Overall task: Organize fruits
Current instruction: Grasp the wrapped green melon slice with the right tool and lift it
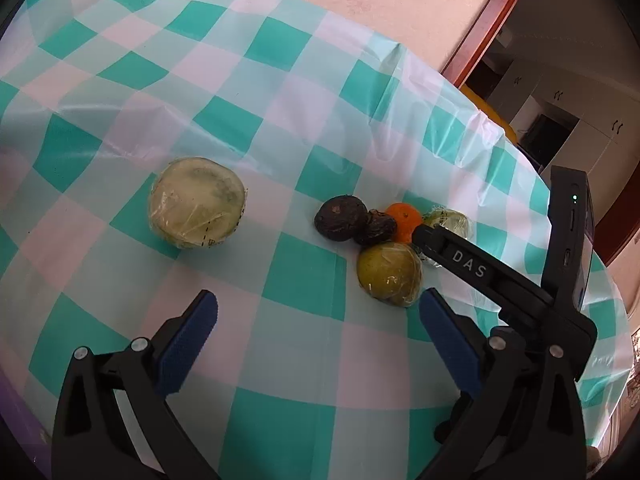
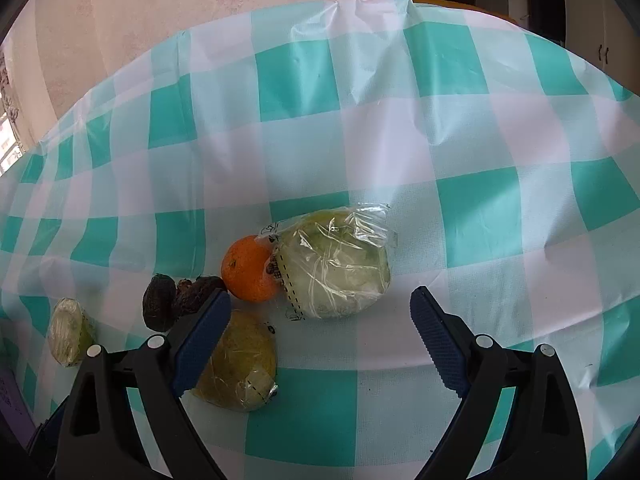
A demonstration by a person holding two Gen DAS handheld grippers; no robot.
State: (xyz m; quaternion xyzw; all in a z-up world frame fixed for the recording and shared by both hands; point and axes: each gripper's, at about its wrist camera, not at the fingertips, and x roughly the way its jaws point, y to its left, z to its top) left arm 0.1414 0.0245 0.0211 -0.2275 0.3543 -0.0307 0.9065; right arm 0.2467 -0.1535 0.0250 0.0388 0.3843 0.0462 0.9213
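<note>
**Inspector:** Your left gripper (image 1: 318, 334) hangs above the checked tablecloth (image 1: 224, 120), fingers spread wide, nothing between them. Your right gripper (image 2: 320, 334) is likewise spread and empty. In the left view its black arm crosses in front of the cluster.

**Operator:** Where does the fruit lie?

**Inspector:** Most of it is bunched together. The orange (image 2: 248, 268) touches a wrapped pale-green fruit (image 2: 338, 266) on one side and the two dark wrinkled fruits (image 2: 180, 298) on the other. A film-wrapped yellow-green fruit (image 2: 244, 364) lies just beside them, partly under your right gripper's left finger. One wrapped pale fruit (image 1: 196, 212) sits alone, well apart.

**Operator:** What risks do you record?

**Inspector:** Three, all my judgement. First, the film is loose and glossy; close on it alone and the pads may grip plastic, letting the fruit slip. Second, the cluster is tight; a finger pushed between touching pieces could set the orange rolling across the cloth. Third, your two grippers work near one another here; reaching in together invites a collision.
</note>
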